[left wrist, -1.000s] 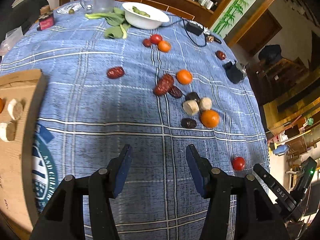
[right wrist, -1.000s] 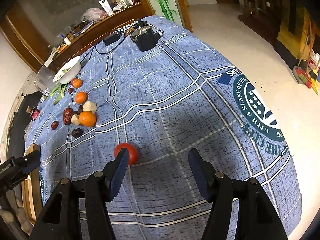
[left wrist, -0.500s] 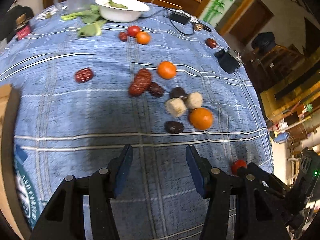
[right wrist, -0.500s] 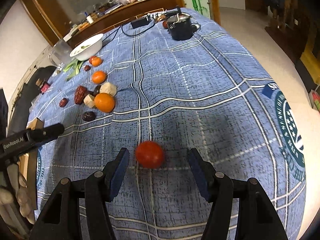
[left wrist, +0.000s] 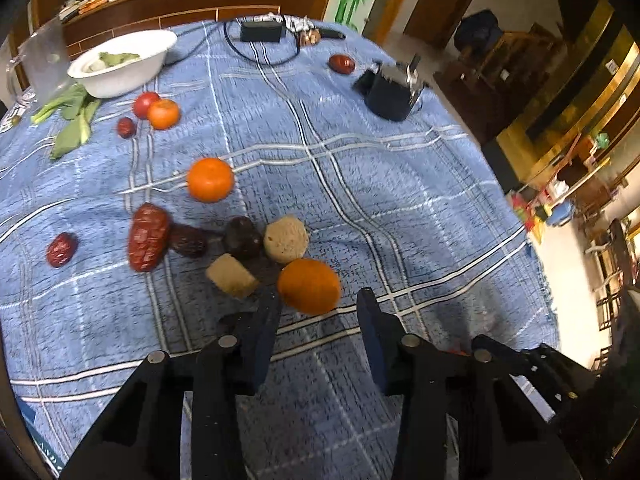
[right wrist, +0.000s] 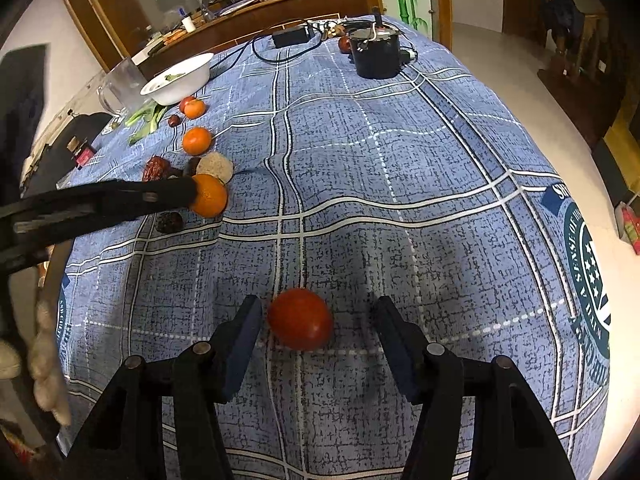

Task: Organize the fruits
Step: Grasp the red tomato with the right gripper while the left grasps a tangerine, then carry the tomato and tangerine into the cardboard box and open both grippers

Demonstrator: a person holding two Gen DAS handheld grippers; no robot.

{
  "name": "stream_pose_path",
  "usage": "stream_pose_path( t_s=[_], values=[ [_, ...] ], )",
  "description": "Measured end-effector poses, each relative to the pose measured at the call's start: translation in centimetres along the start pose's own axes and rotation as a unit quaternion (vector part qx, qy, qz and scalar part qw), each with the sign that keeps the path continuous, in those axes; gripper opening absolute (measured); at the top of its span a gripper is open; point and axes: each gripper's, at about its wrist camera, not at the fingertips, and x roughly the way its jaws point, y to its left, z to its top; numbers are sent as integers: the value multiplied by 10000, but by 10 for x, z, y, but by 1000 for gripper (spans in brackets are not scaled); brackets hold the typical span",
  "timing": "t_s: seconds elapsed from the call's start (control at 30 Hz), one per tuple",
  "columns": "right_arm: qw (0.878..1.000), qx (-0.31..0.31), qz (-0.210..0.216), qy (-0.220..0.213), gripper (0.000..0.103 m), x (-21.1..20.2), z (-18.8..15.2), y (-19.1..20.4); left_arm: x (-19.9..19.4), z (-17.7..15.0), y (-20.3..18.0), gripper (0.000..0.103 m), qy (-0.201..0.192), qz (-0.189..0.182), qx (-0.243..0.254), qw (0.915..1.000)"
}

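Note:
An orange [left wrist: 309, 286] lies on the blue checked cloth [left wrist: 360, 184] at the near end of a fruit cluster. My left gripper [left wrist: 318, 304] has it between its fingertips, jaws closing. The left pad is almost against the peel and a gap shows on the right. Close behind it lie two beige chunks [left wrist: 286, 239], dark dates [left wrist: 241, 232] and a big red date [left wrist: 147, 236]. In the right wrist view a red tomato [right wrist: 300, 318] sits between the fingers of my right gripper [right wrist: 318, 308]. Those jaws are closing too, and a gap remains on the right side.
Further back lie another orange [left wrist: 210, 179], a small date [left wrist: 61, 249], a tomato and orange pair [left wrist: 162, 113], greens [left wrist: 72, 120], a white bowl [left wrist: 120, 62] and a glass jug [left wrist: 40, 64]. A black pot [right wrist: 376, 56], a charger with cable [right wrist: 292, 36] and a date [left wrist: 342, 63] sit at the far end.
My left gripper has swung right, away from the cardboard box, up to the fruit cluster, and has narrowed around the orange. The tomato has shifted from beside my right gripper's left finger to between the fingers.

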Motion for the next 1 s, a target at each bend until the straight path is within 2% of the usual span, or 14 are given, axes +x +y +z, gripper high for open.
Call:
stream_pose_path(
  t_s=[0.13, 0.2, 0.27, 0.47, 0.7, 1.0],
  values=[
    [10000, -85, 44, 1, 47, 2, 2, 1, 11, 3, -1, 38, -3, 253, 77, 9997],
    [9999, -119, 96, 6, 41, 2, 2, 2, 13, 4, -1, 31, -27, 371, 139, 9992],
    [9997, -147, 176, 29, 34, 3, 3, 4, 12, 2, -2, 31, -53, 387, 201, 9990],
    [9997, -106, 227, 70, 34, 1, 2, 4, 2, -6, 1, 30, -93, 264, 40, 9996],
    [9995, -98, 286, 24, 34, -7, -1, 12, -33, -23, 21, 31, -290, -2, -449, 9986],
    [9978, -405, 514, -41, 34, -13, 2, 59, -93, -48, 72, 31, -695, 103, -932, 9932]
  ],
)
